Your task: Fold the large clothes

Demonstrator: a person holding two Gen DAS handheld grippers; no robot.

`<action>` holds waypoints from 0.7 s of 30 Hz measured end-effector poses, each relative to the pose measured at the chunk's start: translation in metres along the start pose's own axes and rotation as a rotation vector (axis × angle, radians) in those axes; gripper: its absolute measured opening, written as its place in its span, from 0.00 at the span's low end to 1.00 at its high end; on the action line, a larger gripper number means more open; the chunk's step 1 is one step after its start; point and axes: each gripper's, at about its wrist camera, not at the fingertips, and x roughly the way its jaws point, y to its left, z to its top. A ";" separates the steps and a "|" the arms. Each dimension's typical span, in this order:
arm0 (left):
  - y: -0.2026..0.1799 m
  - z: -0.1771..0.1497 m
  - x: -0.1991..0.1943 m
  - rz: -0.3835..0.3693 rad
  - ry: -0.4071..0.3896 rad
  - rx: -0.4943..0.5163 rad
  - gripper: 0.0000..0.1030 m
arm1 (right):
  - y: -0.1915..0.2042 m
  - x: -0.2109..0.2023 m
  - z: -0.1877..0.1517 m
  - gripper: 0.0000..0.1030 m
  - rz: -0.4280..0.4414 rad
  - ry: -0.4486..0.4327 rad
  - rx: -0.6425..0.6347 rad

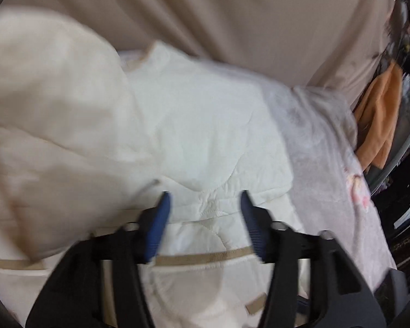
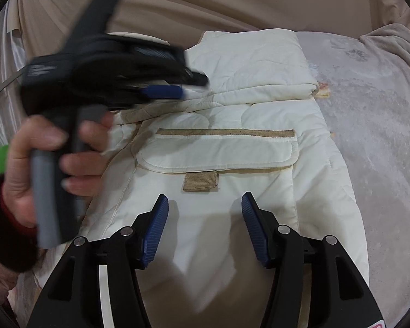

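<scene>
A large cream quilted jacket [image 2: 232, 114] lies on a pale grey blanket, partly folded, with a flap pocket [image 2: 218, 153] and a tan trim strip facing up. In the left wrist view the jacket [image 1: 194, 125] fills the middle, blurred. My left gripper [image 1: 205, 199] is open and empty just above the jacket near a tan trim strip [image 1: 205, 258]. It also shows in the right wrist view [image 2: 177, 91], held in a hand over the jacket's left side. My right gripper [image 2: 205, 199] is open and empty above the jacket's lower part, below the pocket tab [image 2: 201, 181].
The grey blanket [image 2: 374, 136] covers the surface to the right of the jacket. A beige curtain [image 1: 232, 13] hangs behind. An orange garment [image 1: 380, 117] hangs at the far right beside dark clutter. A beige cloth [image 2: 391, 41] lies at the back right.
</scene>
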 end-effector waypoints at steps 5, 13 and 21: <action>0.039 -0.002 -0.079 0.080 -0.139 0.051 0.81 | -0.004 -0.019 0.012 0.54 -0.019 -0.042 0.033; 0.183 -0.002 -0.105 0.326 -0.107 -0.206 0.79 | -0.032 -0.028 0.112 0.60 -0.106 -0.130 0.064; 0.249 -0.016 -0.099 0.358 -0.092 -0.367 0.77 | 0.064 0.023 0.127 0.66 -0.008 -0.106 -0.204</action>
